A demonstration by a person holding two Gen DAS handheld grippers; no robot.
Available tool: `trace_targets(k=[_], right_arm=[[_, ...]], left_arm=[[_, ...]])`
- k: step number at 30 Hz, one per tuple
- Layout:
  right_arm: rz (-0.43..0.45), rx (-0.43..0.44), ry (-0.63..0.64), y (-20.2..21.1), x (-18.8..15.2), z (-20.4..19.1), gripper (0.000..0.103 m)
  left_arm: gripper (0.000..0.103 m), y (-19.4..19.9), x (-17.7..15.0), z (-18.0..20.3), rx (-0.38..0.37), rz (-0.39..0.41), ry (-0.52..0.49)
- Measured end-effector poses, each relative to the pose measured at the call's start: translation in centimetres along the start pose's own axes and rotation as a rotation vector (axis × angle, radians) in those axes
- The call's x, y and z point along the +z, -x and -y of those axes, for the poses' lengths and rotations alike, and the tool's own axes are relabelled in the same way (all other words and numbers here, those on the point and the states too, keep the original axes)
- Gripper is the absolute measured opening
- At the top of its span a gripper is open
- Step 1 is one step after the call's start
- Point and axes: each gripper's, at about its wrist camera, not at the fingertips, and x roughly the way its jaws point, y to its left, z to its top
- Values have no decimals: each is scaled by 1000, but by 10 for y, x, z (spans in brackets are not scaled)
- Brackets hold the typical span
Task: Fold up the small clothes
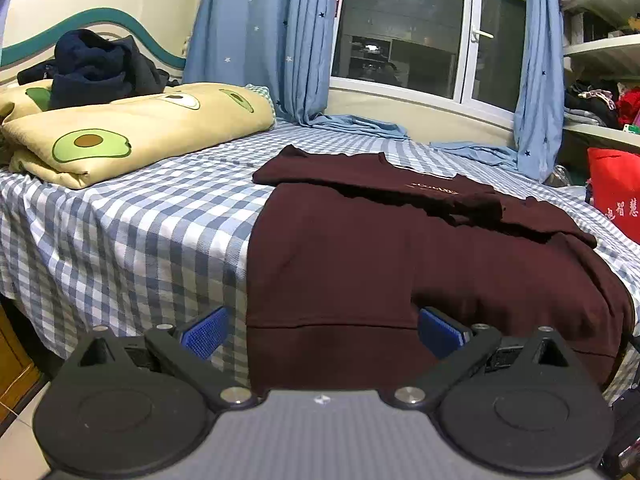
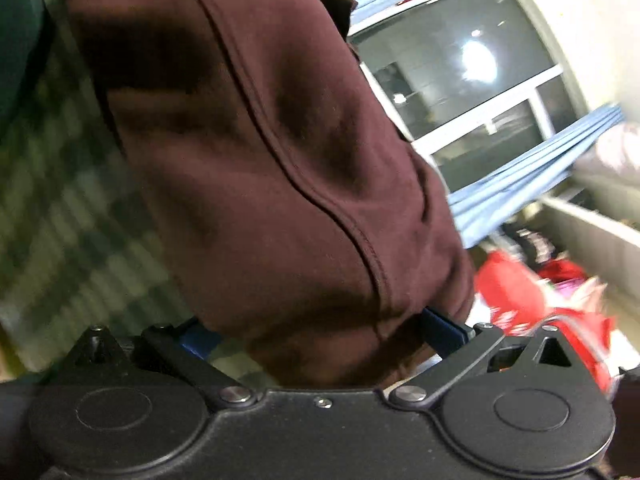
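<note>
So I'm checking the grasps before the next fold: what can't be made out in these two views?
- Left wrist view: the left hand-held gripper has its right fingertip tucked under the maroon shirt, so contact is hidden.
- Right wrist view: the shirt covers the right hand-held gripper; its grip is unclear.
- Right wrist view: motion blurs the checked bedsheet.
- Left wrist view: the shirt's chest lettering is too small.

Black claw [image 1: 322,332] bodies, blue ribbed pads [image 1: 206,330], silver screws.
</note>
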Motion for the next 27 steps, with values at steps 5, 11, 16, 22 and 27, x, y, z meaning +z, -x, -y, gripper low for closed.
trace_targets(k=[5, 11, 16, 22, 27], right_arm=[[70, -60, 37, 1, -11, 3, 103], [183, -40, 1, 31, -21, 35, 96], [272, -23, 8, 60, -11, 65, 92], [321, 65, -28, 75, 17, 103, 54], [327, 155, -166, 82, 42, 144, 28]], left_arm=[[102, 0, -7, 3, 1, 1, 15], [102, -1, -23, 13, -34, 6, -23], [102, 12, -38, 32, -54, 94, -110], [102, 21, -52, 72, -105, 149, -297], [102, 25, -61, 112, -125, 203, -483]])
